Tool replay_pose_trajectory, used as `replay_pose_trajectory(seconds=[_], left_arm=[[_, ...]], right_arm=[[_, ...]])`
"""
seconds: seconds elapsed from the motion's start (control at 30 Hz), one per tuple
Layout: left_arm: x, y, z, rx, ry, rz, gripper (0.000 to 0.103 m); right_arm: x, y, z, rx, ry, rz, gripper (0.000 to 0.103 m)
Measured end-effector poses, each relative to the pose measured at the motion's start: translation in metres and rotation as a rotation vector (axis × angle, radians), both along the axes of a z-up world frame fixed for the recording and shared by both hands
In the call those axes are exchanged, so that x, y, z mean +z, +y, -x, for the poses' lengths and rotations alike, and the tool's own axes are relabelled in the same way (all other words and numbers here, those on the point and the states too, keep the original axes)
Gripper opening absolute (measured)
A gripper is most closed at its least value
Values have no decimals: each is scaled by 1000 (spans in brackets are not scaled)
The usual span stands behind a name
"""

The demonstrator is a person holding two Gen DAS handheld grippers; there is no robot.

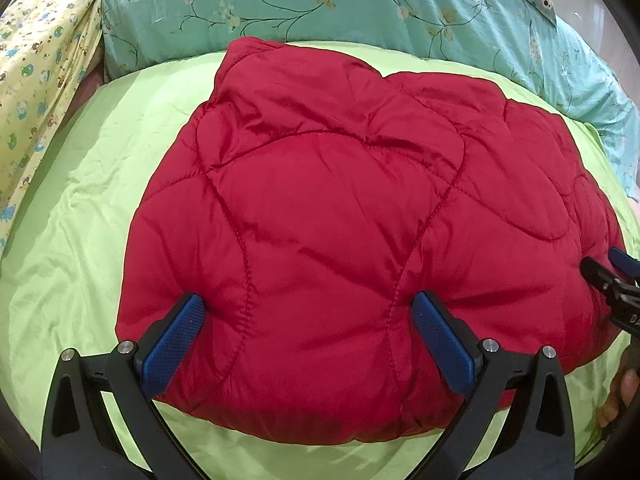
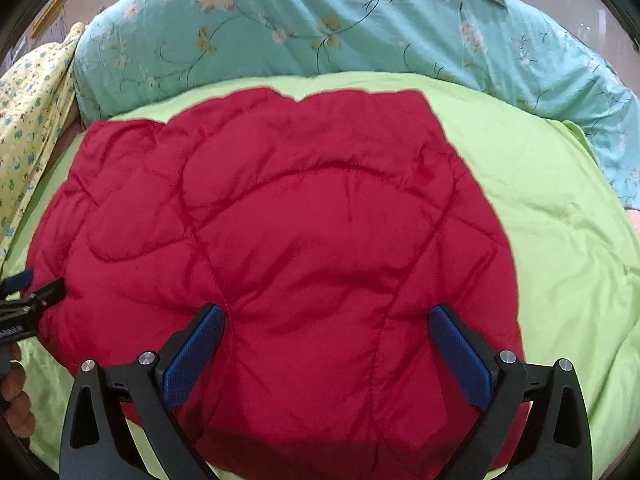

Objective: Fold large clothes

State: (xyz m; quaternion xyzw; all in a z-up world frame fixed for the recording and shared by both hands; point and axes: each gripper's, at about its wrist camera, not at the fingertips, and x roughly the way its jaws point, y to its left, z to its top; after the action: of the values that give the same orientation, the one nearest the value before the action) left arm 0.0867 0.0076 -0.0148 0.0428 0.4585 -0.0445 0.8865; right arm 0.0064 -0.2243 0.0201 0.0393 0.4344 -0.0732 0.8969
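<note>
A red quilted padded jacket (image 1: pixel 340 220) lies folded into a thick bundle on a lime-green sheet (image 1: pixel 80 240). My left gripper (image 1: pixel 308 308) is open, its blue pads pressed down on the bundle's near-left part with nothing clamped. My right gripper (image 2: pixel 326 316) is open too, resting on the near-right part of the same red jacket (image 2: pixel 280 240). The right gripper (image 1: pixel 612 276) shows at the right edge of the left wrist view. In the right wrist view the left gripper (image 2: pixel 28 292) shows at the left edge.
A teal floral duvet (image 1: pixel 360 4) is bunched along the far side of the bed. A yellow patterned cloth (image 1: pixel 36 80) lies at the far left. A person's hand (image 2: pixel 18 400) holds the left gripper's handle. Green sheet (image 2: pixel 560 260) lies bare to the right.
</note>
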Motion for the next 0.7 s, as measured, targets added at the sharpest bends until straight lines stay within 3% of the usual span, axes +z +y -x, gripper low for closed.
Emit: replay_pose_trajectory(seconds=[0.2, 0.43, 0.57, 0.7], left_arm=[[-3, -3, -3, 2, 2, -18, 103], [-2, -2, -3, 2, 9, -20, 103], [-1, -3, -4, 0, 16, -21, 103], [-2, -4, -4, -5, 11, -25, 103]], right_arm=[[2, 1, 3, -5, 4, -4, 103], [30, 12, 16, 39, -55, -59, 102], [11, 16, -2, 48, 27, -29, 103], [-2, 14, -8, 47, 27, -16, 103]])
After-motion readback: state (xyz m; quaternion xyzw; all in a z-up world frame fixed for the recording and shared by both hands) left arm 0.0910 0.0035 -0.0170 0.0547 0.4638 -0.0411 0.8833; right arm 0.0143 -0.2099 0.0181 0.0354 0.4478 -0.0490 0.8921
